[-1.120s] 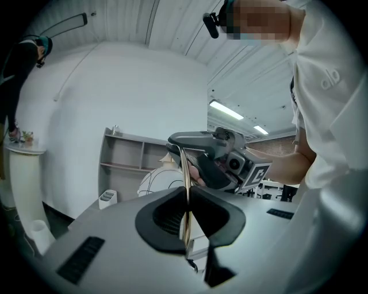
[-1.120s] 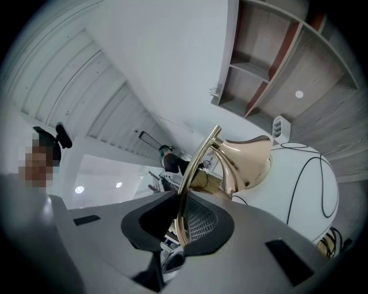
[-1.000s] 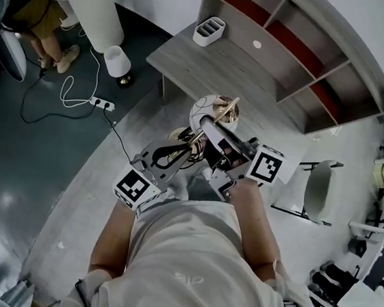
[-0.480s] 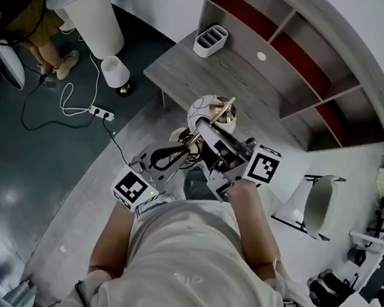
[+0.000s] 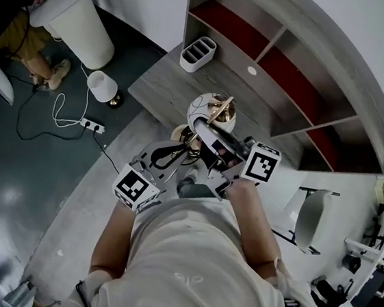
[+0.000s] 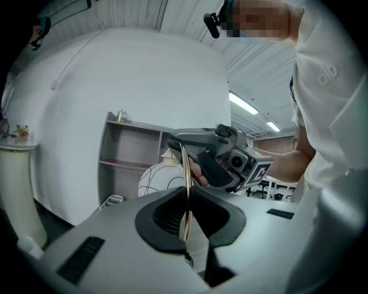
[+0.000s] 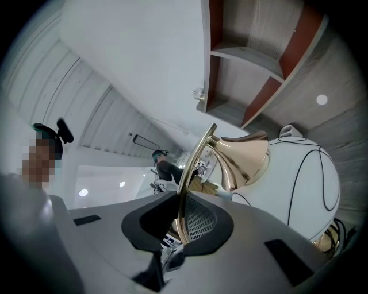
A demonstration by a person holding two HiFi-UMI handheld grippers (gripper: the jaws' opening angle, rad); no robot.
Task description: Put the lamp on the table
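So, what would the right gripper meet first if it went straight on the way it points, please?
The right gripper is shut on the lamp, so that goes along with it. Beyond the lamp, the shelf unit above the desk looks first in line, though depth is unclear.

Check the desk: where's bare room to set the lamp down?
The desk is mostly bare: the near stretch between caddy and lamp, and the strip right of the disc along the shelf. Only the caddy's far-left corner is taken.
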